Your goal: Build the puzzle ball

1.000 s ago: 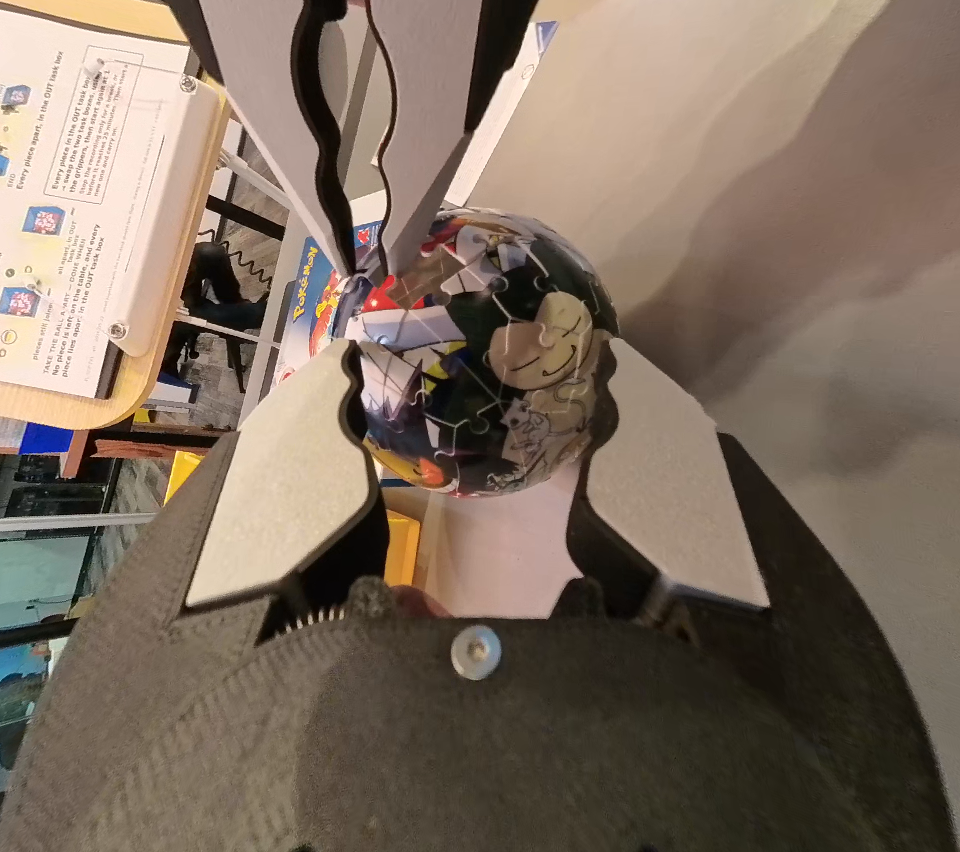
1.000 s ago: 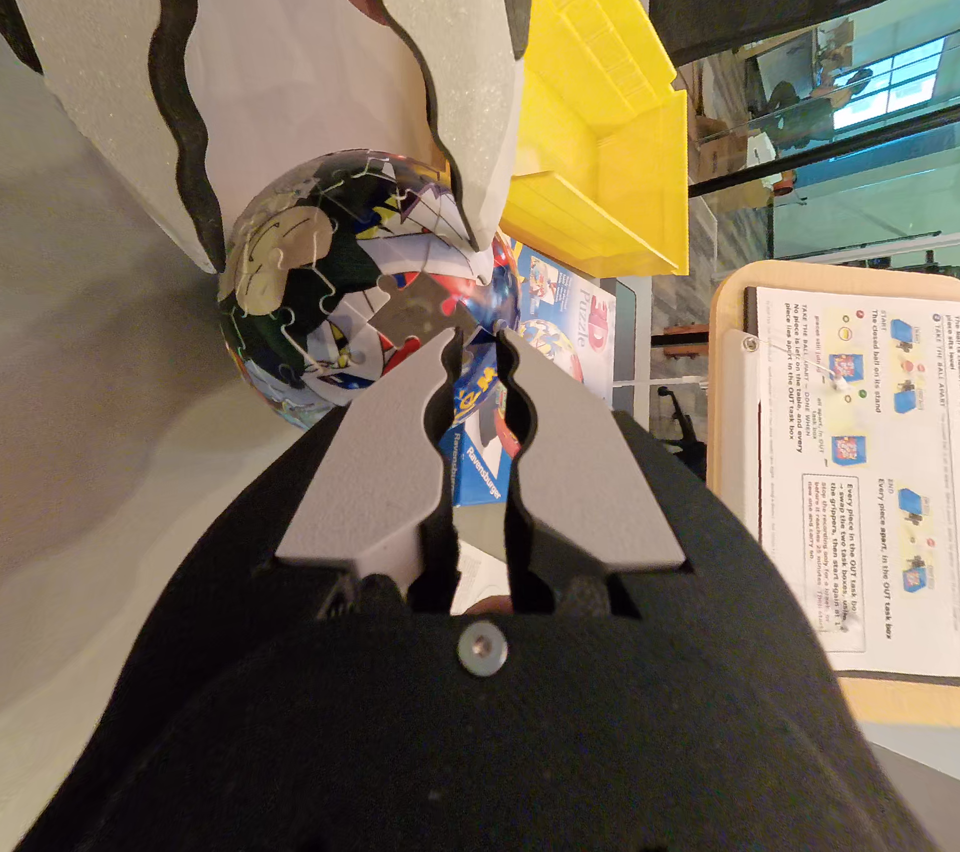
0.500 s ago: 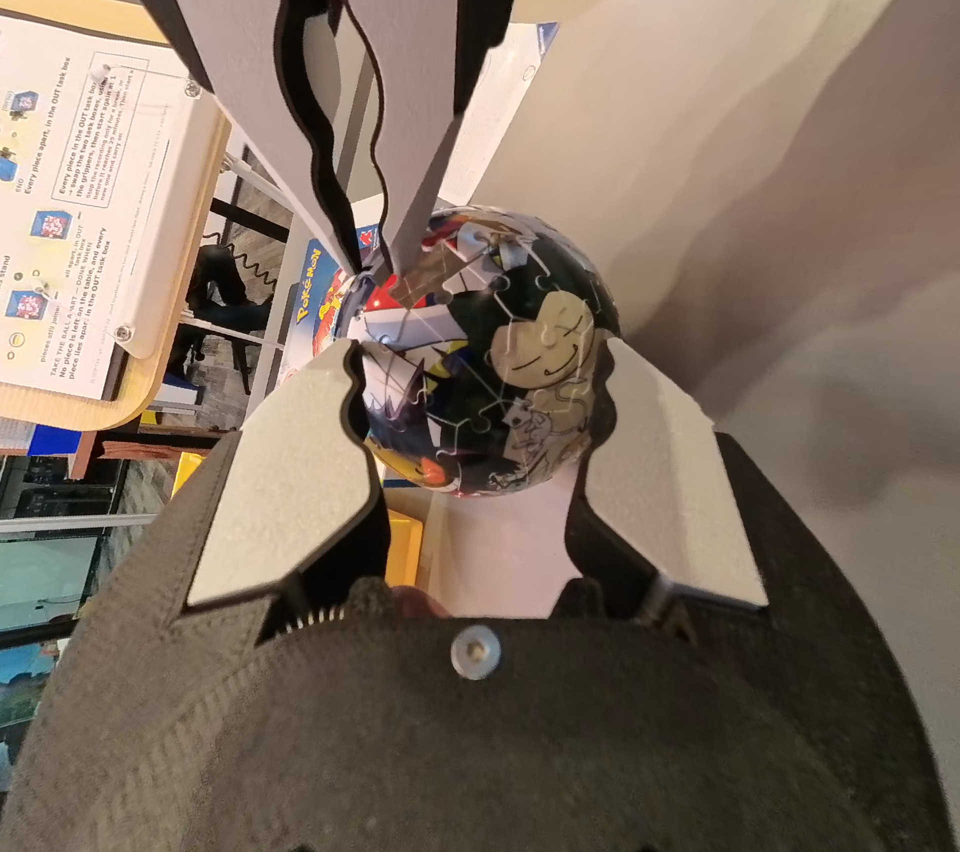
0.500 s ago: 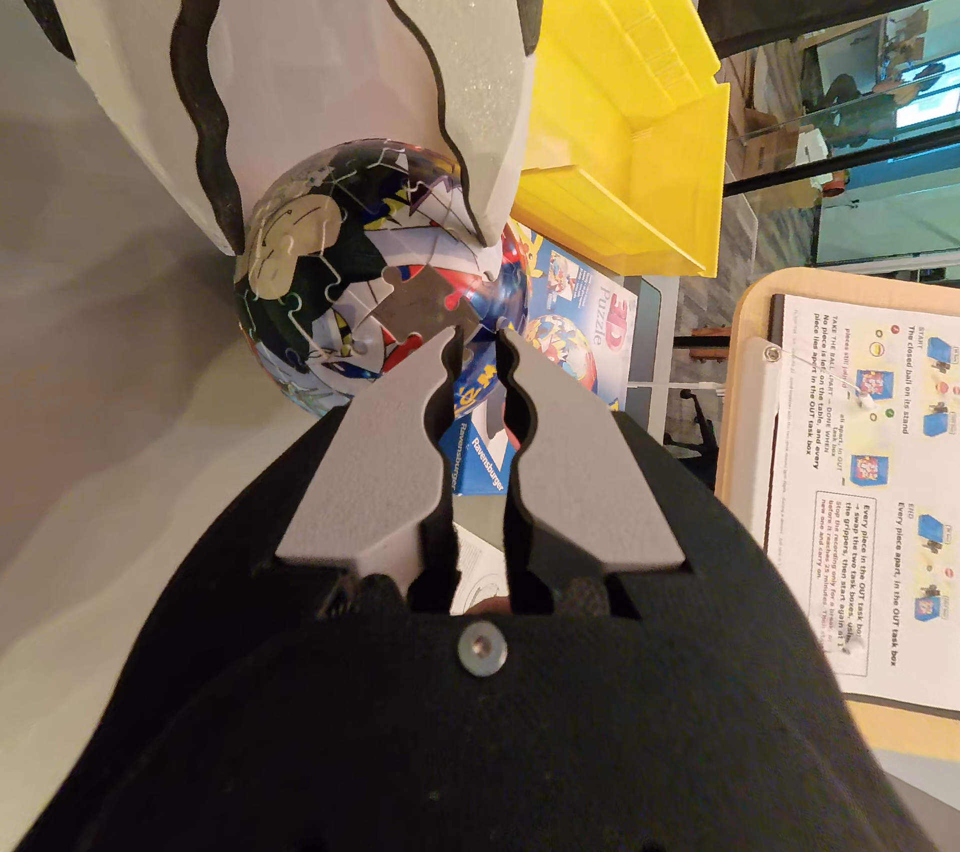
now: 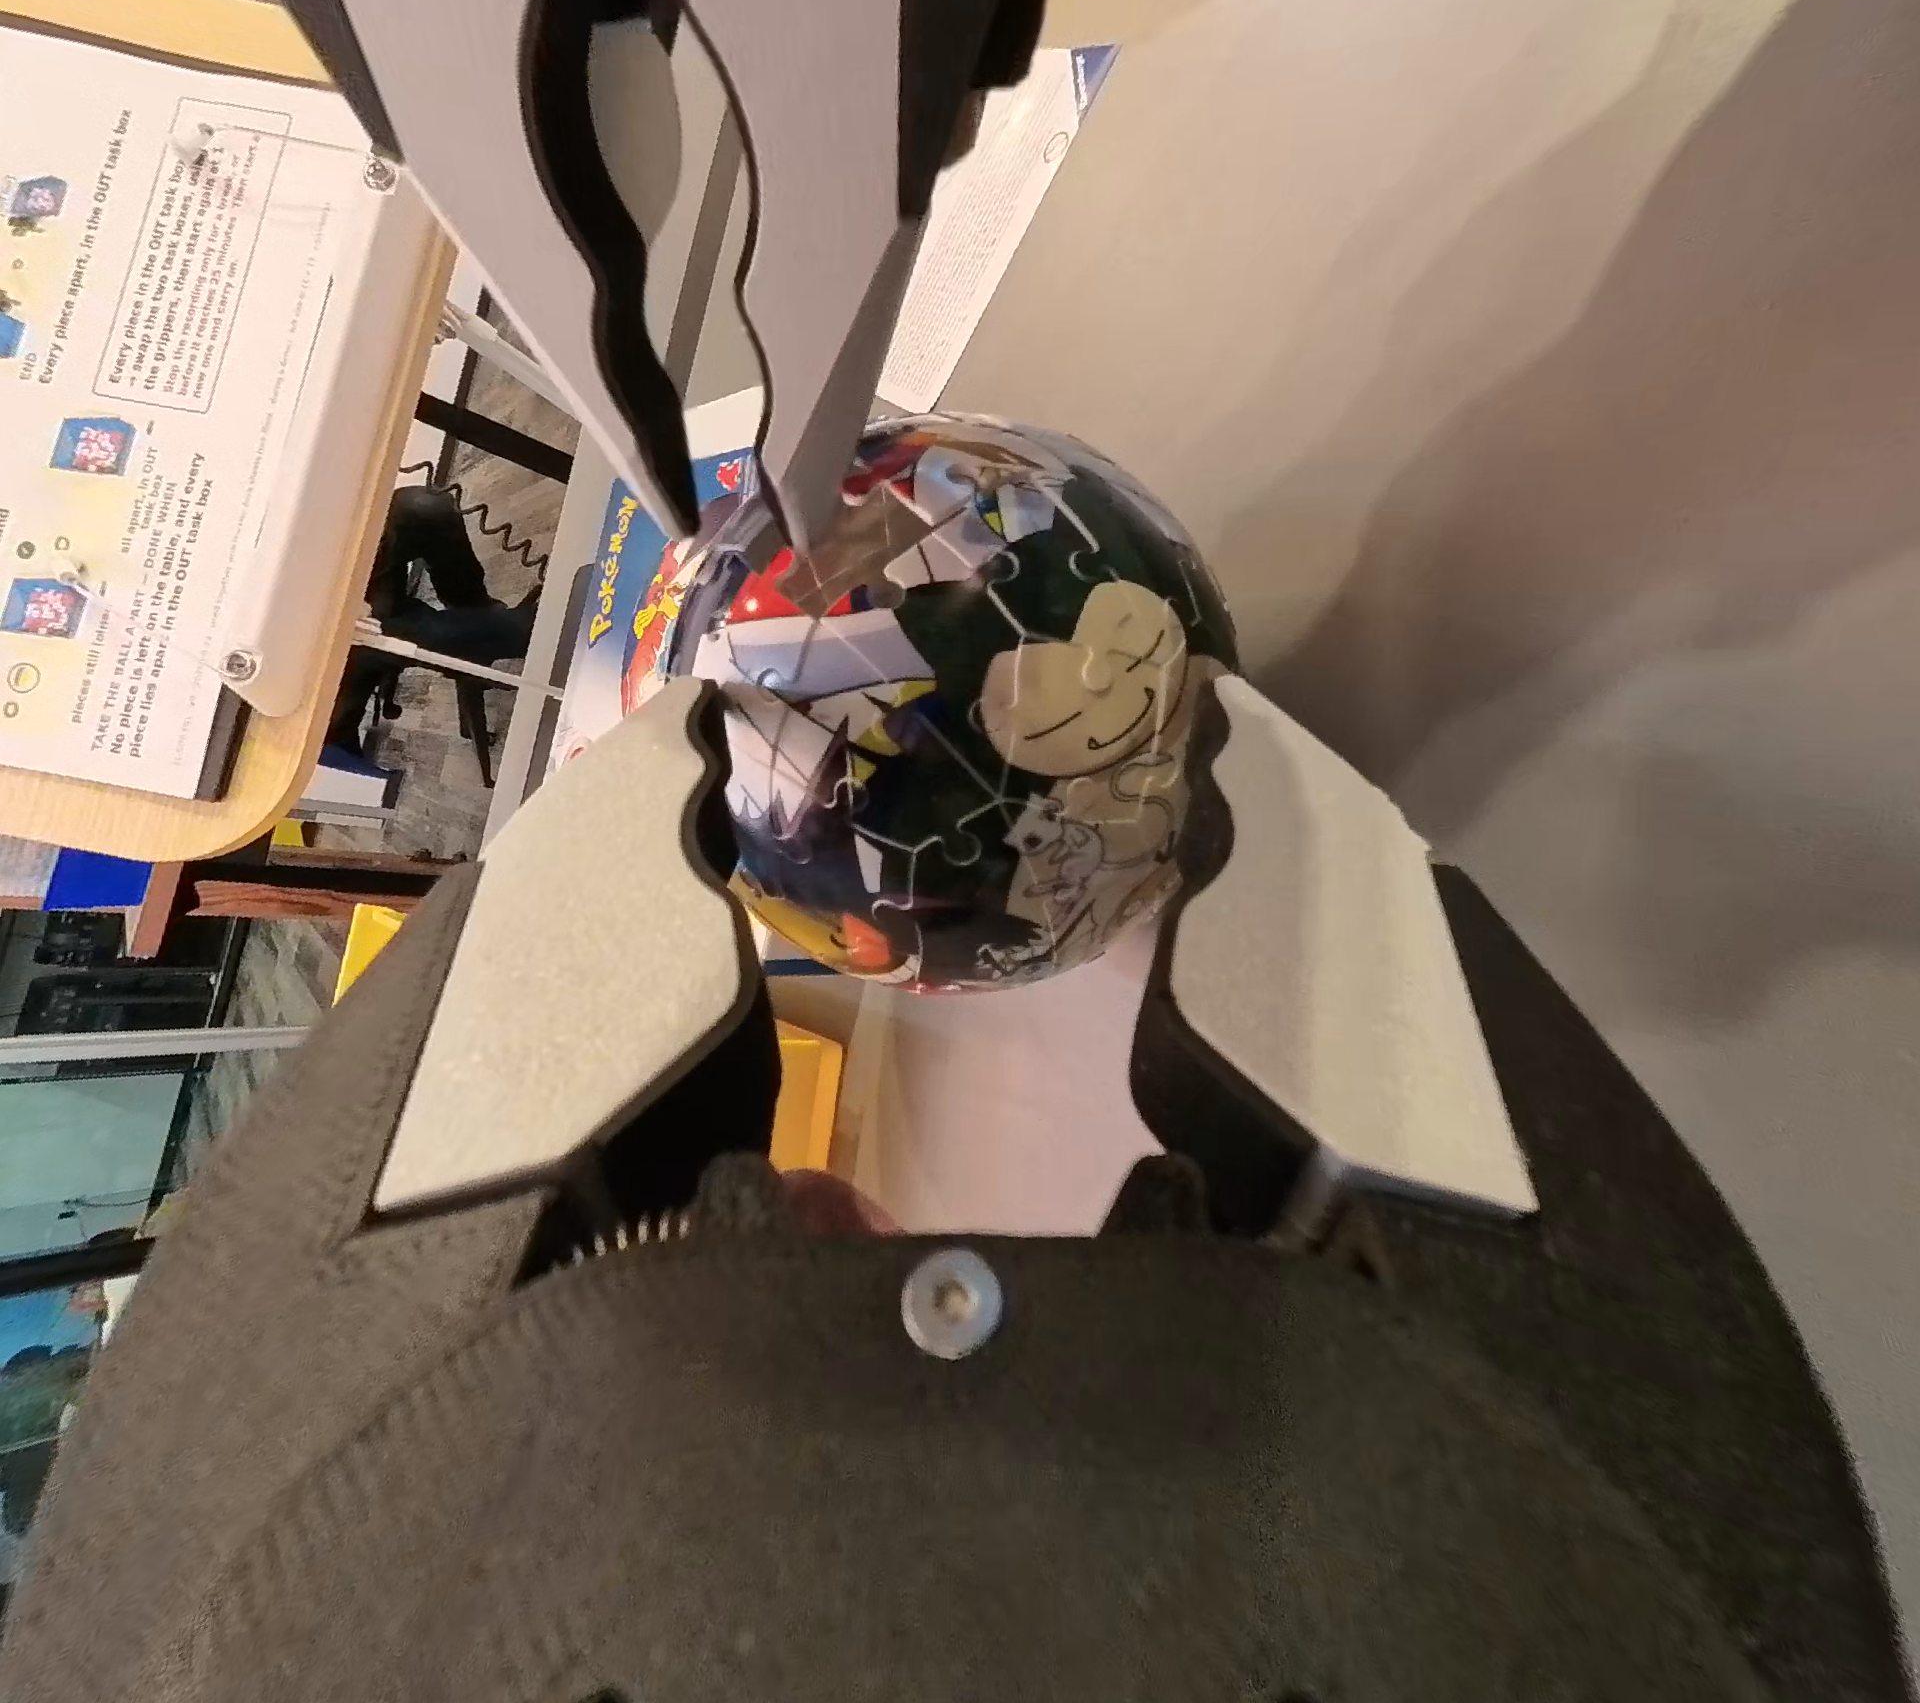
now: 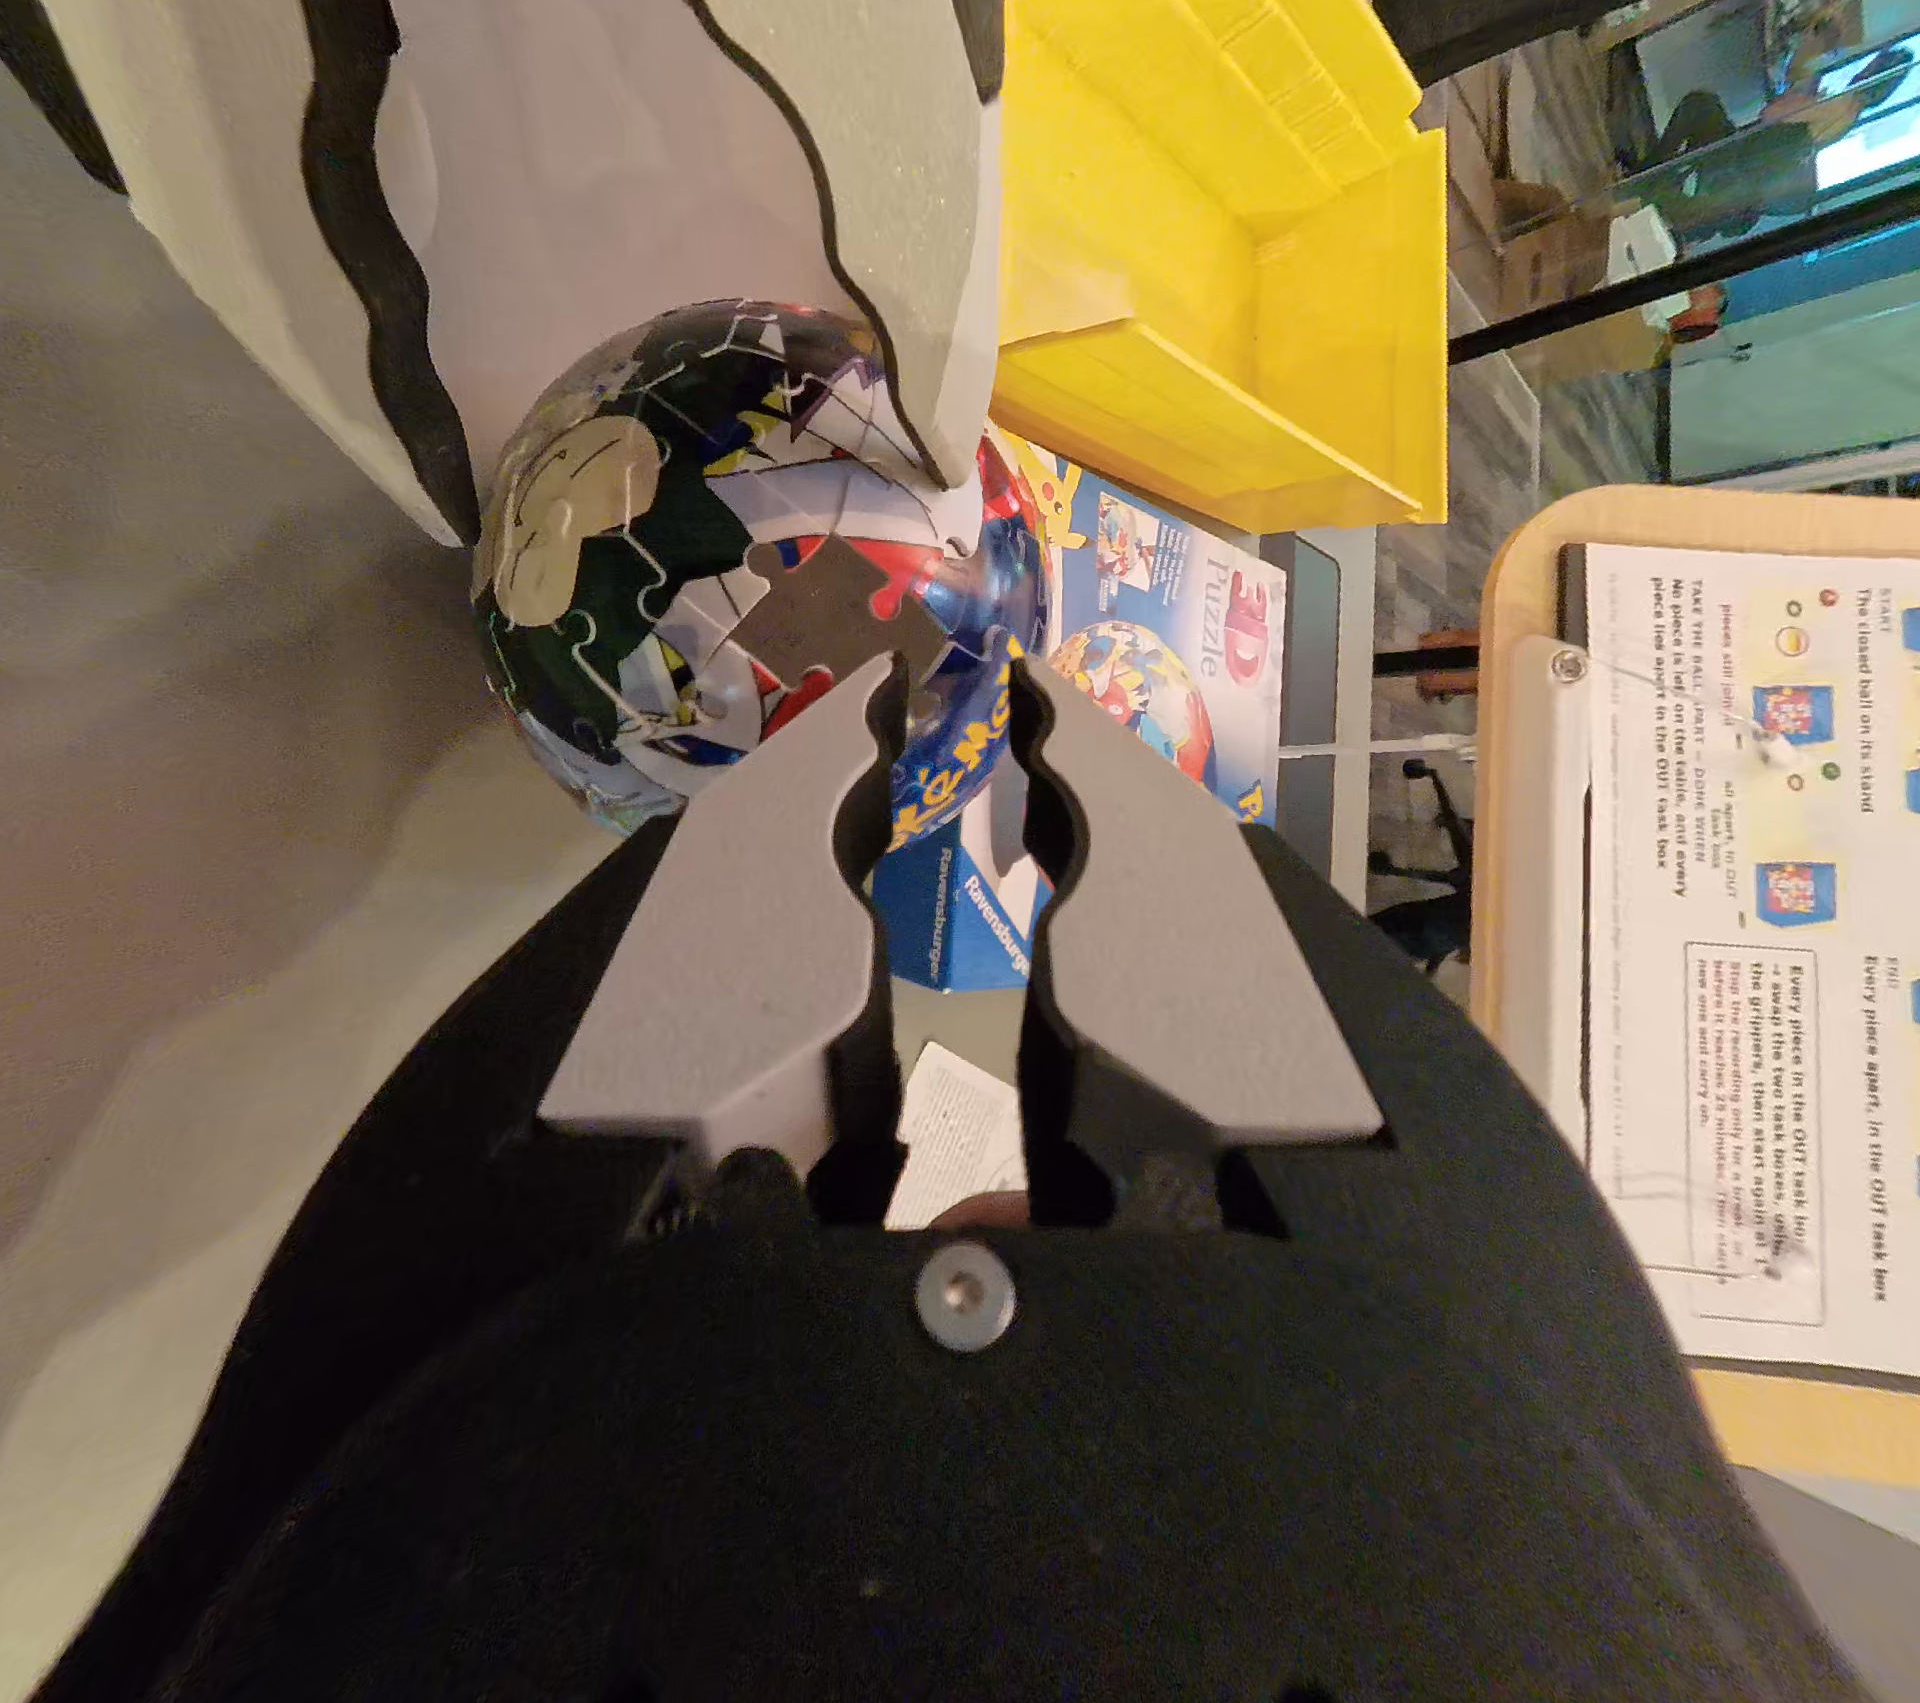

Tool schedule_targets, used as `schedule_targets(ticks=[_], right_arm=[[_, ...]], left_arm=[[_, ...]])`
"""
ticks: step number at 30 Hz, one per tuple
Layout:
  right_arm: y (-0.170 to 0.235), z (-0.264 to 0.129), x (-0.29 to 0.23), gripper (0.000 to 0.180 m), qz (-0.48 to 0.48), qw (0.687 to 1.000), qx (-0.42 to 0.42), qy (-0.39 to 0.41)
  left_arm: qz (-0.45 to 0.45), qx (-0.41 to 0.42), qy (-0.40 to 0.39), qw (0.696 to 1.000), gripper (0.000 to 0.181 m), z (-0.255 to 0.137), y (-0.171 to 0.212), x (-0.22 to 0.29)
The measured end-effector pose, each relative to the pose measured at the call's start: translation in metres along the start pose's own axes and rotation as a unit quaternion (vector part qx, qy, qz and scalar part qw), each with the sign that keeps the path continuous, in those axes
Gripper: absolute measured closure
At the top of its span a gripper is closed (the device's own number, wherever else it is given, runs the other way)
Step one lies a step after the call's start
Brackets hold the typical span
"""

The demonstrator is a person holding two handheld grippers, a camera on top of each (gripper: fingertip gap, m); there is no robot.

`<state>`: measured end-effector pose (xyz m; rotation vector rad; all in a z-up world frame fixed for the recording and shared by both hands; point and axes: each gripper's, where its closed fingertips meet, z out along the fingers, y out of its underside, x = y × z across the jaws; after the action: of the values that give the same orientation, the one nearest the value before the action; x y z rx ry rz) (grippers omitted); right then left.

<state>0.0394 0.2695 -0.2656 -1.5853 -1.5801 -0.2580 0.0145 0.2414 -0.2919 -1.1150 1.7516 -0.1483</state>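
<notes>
The left gripper clamps the puzzle ball between its two pale fingers, one pressing each side of the sphere, so the ball sits off the table, held in the middle of the left wrist view. The ball is nearly whole, its printed cartoon pieces locked together, except for one gap near the top edge where the grey inside shows; in the right wrist view that gap has a jigsaw outline and lies just beyond the right gripper's tips. The right gripper has its fingers drawn close, with a narrow slot between them; the tips sit at the rim of the gap, and whether they pinch a piece there cannot be told. In the left wrist view the same gripper comes in from above, its points touching the ball at the grey opening. Behind the ball stands a blue puzzle box, beside a yellow bin. A wooden board carrying a printed instruction sheet stands at the right side of the right wrist view, and a white leaflet lies past the ball in the left view
</notes>
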Motion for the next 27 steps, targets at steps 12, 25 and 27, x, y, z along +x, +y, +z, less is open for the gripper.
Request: schedule_targets(ticks=[12,25,27], right_arm=[[0.0013,0.0027,-0.0013,0.169,-0.027,0.999,-0.017,0.000],[0.0014,0.0034,-0.0010,0.169,0.005,0.999,-0.034,-0.001],[-0.0002,0.0023,-0.0009,0.170,-0.010,0.999,-0.029,0.013]], left_arm=[[0.005,-0.004,-0.001,1.000,0.096,0.0004,0.0002,-0.0003],[0.006,-0.003,-0.001,1.000,0.096,0.0001,-0.0002,0.0007],[0.006,-0.002,-0.001,1.000,0.096,-0.0002,-0.0007,0.0008]])
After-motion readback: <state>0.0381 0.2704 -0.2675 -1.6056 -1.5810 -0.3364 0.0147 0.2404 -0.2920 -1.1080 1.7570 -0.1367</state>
